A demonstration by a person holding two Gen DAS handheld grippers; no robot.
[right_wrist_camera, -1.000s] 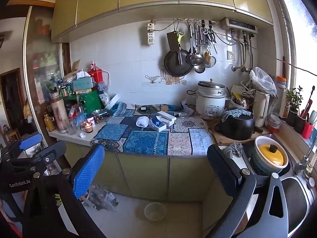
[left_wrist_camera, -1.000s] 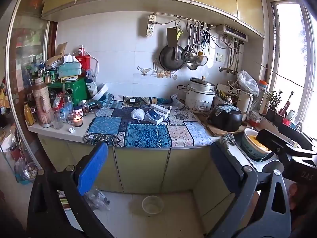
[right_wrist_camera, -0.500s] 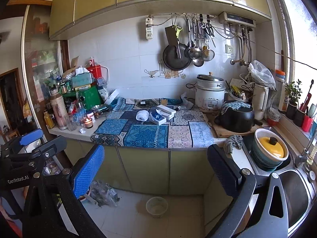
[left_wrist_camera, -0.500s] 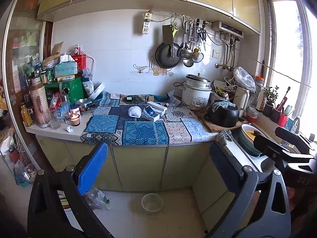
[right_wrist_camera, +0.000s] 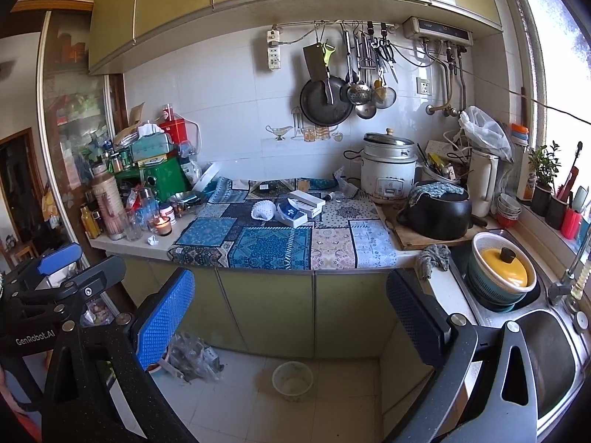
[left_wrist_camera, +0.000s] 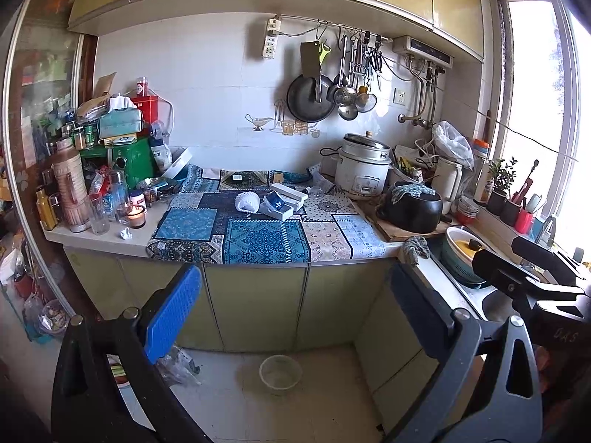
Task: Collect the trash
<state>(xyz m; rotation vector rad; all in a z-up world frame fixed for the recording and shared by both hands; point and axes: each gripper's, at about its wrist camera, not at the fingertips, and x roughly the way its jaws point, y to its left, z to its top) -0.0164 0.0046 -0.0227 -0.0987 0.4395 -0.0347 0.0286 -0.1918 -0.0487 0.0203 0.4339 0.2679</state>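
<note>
On the patterned cloth of the counter lie a white foam fruit net (left_wrist_camera: 246, 202) (right_wrist_camera: 263, 209), a blue-and-white box (left_wrist_camera: 277, 207) (right_wrist_camera: 291, 214) and a long white box (left_wrist_camera: 289, 192) (right_wrist_camera: 306, 199). A small crumpled paper ball (left_wrist_camera: 126, 233) (right_wrist_camera: 152, 240) lies near the counter's left edge. A crumpled clear plastic bag (left_wrist_camera: 176, 365) (right_wrist_camera: 192, 356) lies on the floor. My left gripper (left_wrist_camera: 293, 313) is open and empty, far back from the counter. My right gripper (right_wrist_camera: 291, 317) is open and empty, also far back.
A small plastic bowl (left_wrist_camera: 280, 369) (right_wrist_camera: 292, 376) stands on the floor by the cabinets. A lit candle (left_wrist_camera: 136, 216), bottles and jars crowd the counter's left. A rice cooker (left_wrist_camera: 364, 170), a black pot (left_wrist_camera: 412, 206) and a sink (right_wrist_camera: 546, 361) are at right.
Both grippers have drawn back slightly and tilted, so the counter sits a little higher and farther in both views. Both stay open and empty.
</note>
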